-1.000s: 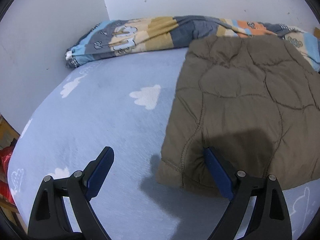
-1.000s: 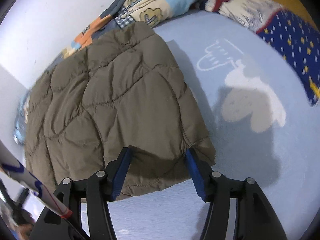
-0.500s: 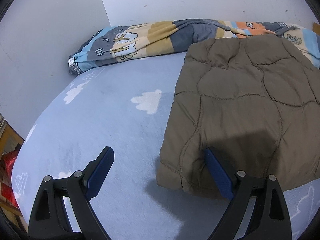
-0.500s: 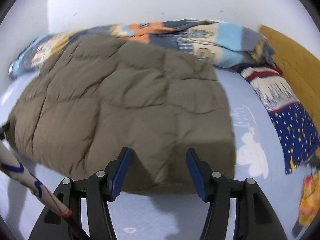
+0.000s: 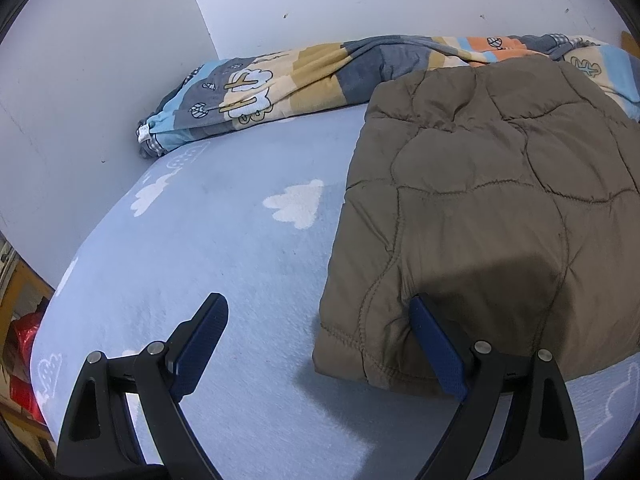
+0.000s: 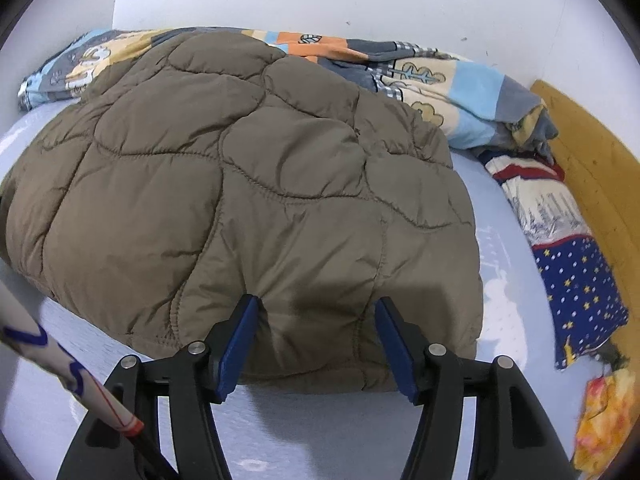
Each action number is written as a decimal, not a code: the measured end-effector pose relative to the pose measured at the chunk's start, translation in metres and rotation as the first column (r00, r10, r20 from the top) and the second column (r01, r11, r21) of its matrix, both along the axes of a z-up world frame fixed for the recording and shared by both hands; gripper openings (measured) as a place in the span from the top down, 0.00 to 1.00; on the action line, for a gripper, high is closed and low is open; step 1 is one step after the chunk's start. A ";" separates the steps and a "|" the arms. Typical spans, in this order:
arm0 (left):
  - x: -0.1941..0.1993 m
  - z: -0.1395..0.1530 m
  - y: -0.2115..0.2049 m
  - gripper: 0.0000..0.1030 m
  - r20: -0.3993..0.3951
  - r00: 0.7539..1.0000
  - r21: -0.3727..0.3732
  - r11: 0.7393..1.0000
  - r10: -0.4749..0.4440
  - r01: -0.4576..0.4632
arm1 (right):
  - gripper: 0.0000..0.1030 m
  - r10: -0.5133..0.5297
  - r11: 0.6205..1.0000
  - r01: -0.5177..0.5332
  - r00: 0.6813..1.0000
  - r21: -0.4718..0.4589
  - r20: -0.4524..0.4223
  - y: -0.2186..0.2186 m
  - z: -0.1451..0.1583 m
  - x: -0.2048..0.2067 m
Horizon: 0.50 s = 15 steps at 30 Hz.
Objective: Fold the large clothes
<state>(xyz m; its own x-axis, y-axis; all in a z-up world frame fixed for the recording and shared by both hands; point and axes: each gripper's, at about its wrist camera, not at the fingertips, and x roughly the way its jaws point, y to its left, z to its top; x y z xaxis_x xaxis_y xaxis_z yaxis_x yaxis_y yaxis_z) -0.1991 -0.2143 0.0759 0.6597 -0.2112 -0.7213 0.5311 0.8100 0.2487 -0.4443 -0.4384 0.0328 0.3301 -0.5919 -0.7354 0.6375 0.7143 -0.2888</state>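
Observation:
A brown quilted jacket (image 5: pixel 480 220) lies folded into a flat rectangle on the light blue bed sheet (image 5: pixel 220 248). It also fills the right wrist view (image 6: pixel 248 200). My left gripper (image 5: pixel 320 312) is open at the jacket's near left corner; its right finger (image 5: pixel 436 344) touches the near edge, its left finger hangs over bare sheet. My right gripper (image 6: pixel 318 312) is open and empty, its two fingers just above the jacket's near edge.
A patterned blanket (image 5: pixel 280 88) lies rolled along the white back wall behind the jacket. A star-patterned pillow (image 6: pixel 560 240) and a wooden headboard (image 6: pixel 592 168) are at the right. The bed's left edge drops off near red items (image 5: pixel 24 360).
The right gripper swung left, from the jacket's right corner to face its near edge squarely. The left gripper drew back slightly. Both stayed open.

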 end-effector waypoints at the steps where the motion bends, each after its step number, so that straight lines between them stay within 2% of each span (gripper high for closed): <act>1: 0.000 0.000 0.000 0.10 0.000 1.000 0.001 1.000 -0.001 0.001 | 0.36 0.002 1.000 -0.002 1.000 -0.008 -0.005 0.001 0.000 0.001; 15: 0.000 0.001 -0.001 0.10 0.010 1.000 0.010 1.000 -0.006 0.005 | 0.36 0.008 0.999 -0.009 0.999 -0.040 -0.032 0.006 -0.002 0.005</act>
<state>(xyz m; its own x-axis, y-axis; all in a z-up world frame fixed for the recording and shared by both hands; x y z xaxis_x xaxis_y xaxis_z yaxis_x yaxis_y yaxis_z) -0.1986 -0.2150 0.0771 0.6660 -0.2080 -0.7164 0.5329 0.8046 0.2618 -0.4396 -0.4323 0.0309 0.3119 -0.6180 -0.7217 0.6211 0.7074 -0.3374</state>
